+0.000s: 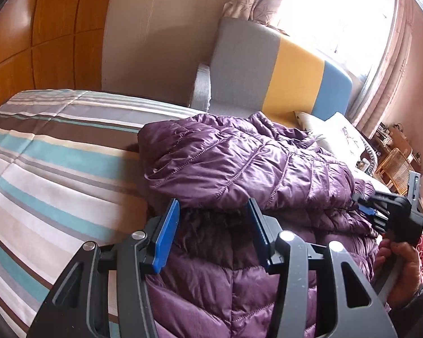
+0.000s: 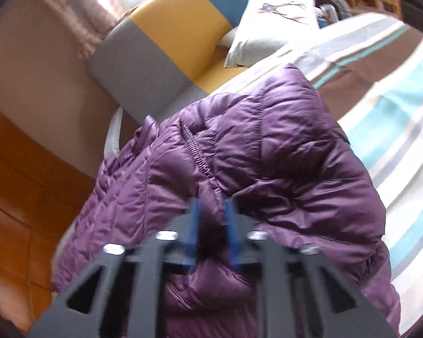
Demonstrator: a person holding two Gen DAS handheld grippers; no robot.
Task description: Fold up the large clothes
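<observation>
While spread on the striped bed (image 1: 56,152), purple jacket (image 1: 239,163) between left gripper (image 1: 213,233) pads

Left wrist camera sits low behind its claw (image 1: 211,233), looking along the bed (image 1: 56,155) toward the headboard (image 1: 268,76) and window (image 1: 338,14), the jacket (image 1: 239,163) close under the lens. At its right edge the right claw (image 1: 365,211) shows, seen side-on. Right wrist camera is rolled, nearer still, blurred, peering over its own claw (image 2: 211,225) at the jacket (image 2: 268,155). Both views share jacket, bed (image 2: 394,112), headboard (image 2: 166,36) and pillow (image 2: 270,25).
</observation>
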